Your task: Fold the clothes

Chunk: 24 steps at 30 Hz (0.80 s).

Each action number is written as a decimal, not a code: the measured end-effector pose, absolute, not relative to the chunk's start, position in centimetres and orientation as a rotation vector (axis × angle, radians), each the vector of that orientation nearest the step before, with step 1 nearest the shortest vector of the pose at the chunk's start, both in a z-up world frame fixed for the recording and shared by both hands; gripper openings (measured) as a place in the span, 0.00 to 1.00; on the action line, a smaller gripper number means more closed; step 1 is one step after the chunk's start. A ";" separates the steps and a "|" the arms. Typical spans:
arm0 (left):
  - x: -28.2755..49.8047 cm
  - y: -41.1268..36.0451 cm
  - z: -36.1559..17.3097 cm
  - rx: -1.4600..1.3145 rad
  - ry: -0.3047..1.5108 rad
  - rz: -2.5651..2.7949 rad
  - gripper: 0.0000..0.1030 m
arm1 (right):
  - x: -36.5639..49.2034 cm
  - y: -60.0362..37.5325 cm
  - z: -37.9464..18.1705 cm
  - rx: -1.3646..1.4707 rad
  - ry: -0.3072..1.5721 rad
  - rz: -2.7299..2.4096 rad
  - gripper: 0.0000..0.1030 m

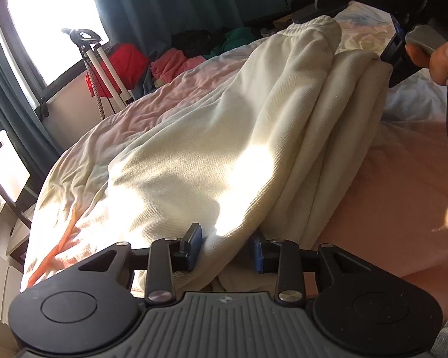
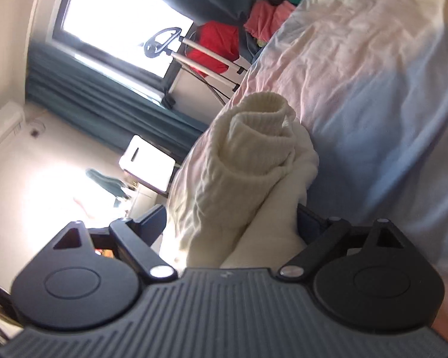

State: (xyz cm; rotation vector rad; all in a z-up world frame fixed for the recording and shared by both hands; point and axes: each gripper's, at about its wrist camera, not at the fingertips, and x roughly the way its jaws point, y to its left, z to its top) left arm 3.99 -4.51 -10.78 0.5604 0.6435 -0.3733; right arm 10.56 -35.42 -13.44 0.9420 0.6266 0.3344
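Note:
A cream knitted sweater lies folded in several layers on the bed sheet. My left gripper is shut on the sweater's near edge, cloth bunched between the blue pads. My right gripper shows at the far right of the left wrist view, at the sweater's other end. In the right wrist view my right gripper holds thick folds of the sweater between its fingers, the ribbed cuff sticking up ahead. The grip point itself is hidden by cloth.
The bed has a wrinkled pink and pale blue sheet. A pile of red, pink, green and black clothes lies at the far end. A garment steamer stand and teal curtains are by the window. A white box stands left.

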 end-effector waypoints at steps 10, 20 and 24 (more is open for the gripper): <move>4.5 -3.5 -8.9 0.387 0.678 -0.403 0.71 | 11.9 -32.4 -15.7 0.655 0.887 0.131 0.69; 6.5 4.4 -5.3 -0.228 0.644 -0.340 0.94 | 10.1 -31.7 -11.5 0.592 0.708 0.067 0.38; 9.2 7.2 -8.8 -0.442 0.824 -0.267 0.78 | 10.3 -31.6 -11.3 0.570 0.690 0.065 0.38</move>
